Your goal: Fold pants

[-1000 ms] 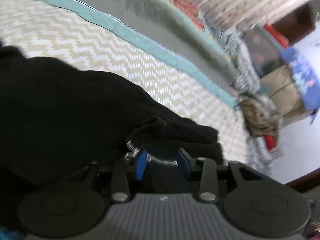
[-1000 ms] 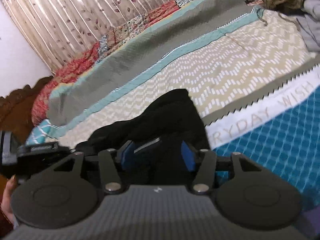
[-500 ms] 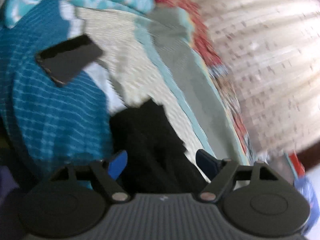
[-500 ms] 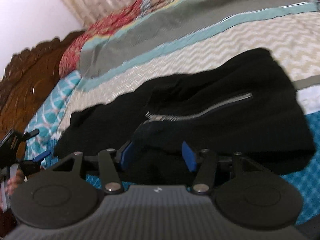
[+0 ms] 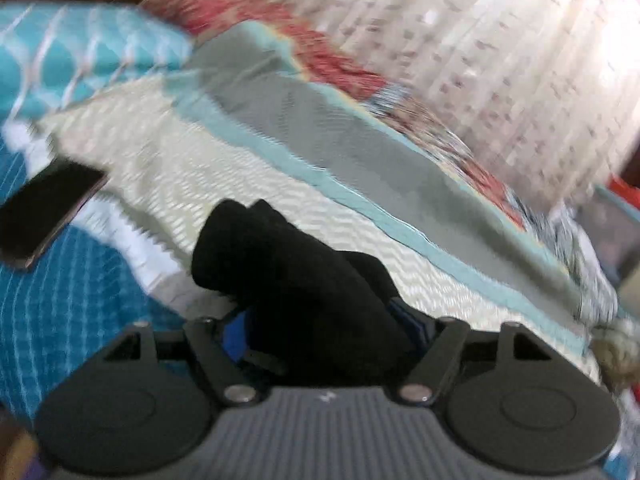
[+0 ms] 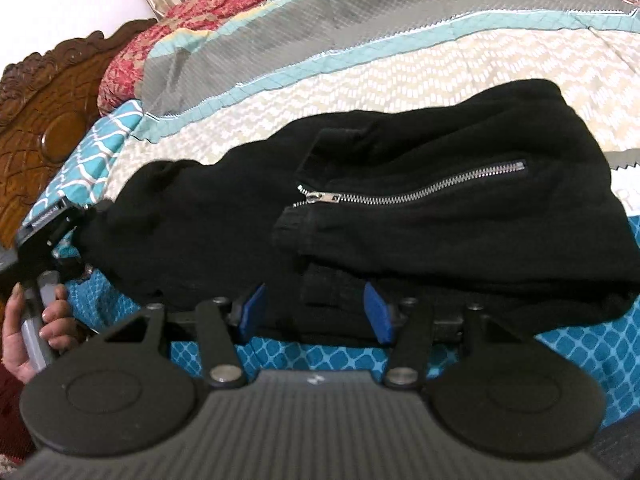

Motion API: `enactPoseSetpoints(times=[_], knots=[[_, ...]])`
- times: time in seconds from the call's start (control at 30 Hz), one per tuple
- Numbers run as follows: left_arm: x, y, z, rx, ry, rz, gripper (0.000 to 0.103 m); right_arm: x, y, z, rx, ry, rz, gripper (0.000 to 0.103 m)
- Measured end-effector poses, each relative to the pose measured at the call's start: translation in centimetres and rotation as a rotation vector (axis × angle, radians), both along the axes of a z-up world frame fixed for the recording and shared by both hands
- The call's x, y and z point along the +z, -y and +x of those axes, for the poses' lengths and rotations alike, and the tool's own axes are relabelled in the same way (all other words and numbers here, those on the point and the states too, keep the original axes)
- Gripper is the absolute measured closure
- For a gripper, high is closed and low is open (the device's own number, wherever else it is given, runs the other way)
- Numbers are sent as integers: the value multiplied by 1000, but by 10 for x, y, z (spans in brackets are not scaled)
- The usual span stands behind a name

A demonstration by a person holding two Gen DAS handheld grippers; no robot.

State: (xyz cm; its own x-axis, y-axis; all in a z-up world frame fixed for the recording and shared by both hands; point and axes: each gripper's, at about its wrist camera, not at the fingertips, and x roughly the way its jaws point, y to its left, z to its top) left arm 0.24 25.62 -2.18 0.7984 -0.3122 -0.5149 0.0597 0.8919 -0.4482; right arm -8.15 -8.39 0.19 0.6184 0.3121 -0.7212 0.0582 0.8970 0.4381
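Observation:
Black pants (image 6: pixel 400 216) with a silver zipper (image 6: pixel 416 192) lie folded on the bedspread (image 6: pixel 400 76). In the right wrist view my right gripper (image 6: pixel 316 312) is open, its blue pads on either side of the near edge of the pants. The left gripper body (image 6: pixel 44 236) shows at the far left end of the pants, held by a hand. In the blurred left wrist view my left gripper (image 5: pixel 320 320) has a bunched end of the black pants (image 5: pixel 288 272) between its fingers; the pads are mostly hidden by cloth.
A dark phone (image 5: pixel 44 212) lies on the blue part of the bedspread at the left. A carved wooden headboard (image 6: pixel 44 108) stands at the far left, curtains (image 5: pixel 500 60) behind the bed, and a heap of clothes (image 5: pixel 616 356) at the right.
The left gripper swung round, let go of the zipper part, opened, and now has the far end of the pants between its fingers. The right gripper drew back and the pants lie spread before it.

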Motion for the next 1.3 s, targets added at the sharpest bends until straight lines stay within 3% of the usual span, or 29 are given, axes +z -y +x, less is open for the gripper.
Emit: enactPoseSetpoints(times=[0.07,0.2,0.27,0.3,0.33,0.4,0.43,0.5,0.6,0.77,0.87,0.97,1.03,1.13,1.23,1.3], knots=[[-5,-5,5,19,-31,-16,28,0,-6,2,13,-3,-7,46],[-25,-39,13,145,-188,-171,25,2,-12,2,35,5,-24,46],[-37,-57,11,207,-222,-255,31,2,-12,2,28,3,-23,46],[-43,-64,11,215,-229,-318,38,2,-11,1,21,0,-19,46],[-48,-67,10,210,-232,-357,62,1,-10,1,15,-4,-13,46],[-51,-69,16,185,-253,-416,76,-1,-9,1,10,-11,-1,46],[-48,-68,18,182,-240,-407,87,0,-9,1,13,-11,3,46],[-34,-60,16,148,-184,-401,90,2,-10,0,20,-1,5,46],[2,-38,11,64,-78,-377,90,8,-9,2,30,22,24,46],[53,41,-9,-194,61,-228,91,25,3,17,15,86,156,46],[51,91,-20,-334,60,-145,91,33,11,20,0,125,219,46],[28,126,-19,-412,-24,-81,91,27,21,21,-27,103,267,46],[12,140,-18,-419,-95,-37,91,22,26,19,-43,88,260,46],[7,132,-13,-388,-119,-51,91,20,39,12,-86,84,260,46],[26,108,-12,-318,-58,-74,91,19,52,11,-127,75,262,45],[39,77,-12,-209,-2,-108,91,17,58,14,-136,68,273,45]])
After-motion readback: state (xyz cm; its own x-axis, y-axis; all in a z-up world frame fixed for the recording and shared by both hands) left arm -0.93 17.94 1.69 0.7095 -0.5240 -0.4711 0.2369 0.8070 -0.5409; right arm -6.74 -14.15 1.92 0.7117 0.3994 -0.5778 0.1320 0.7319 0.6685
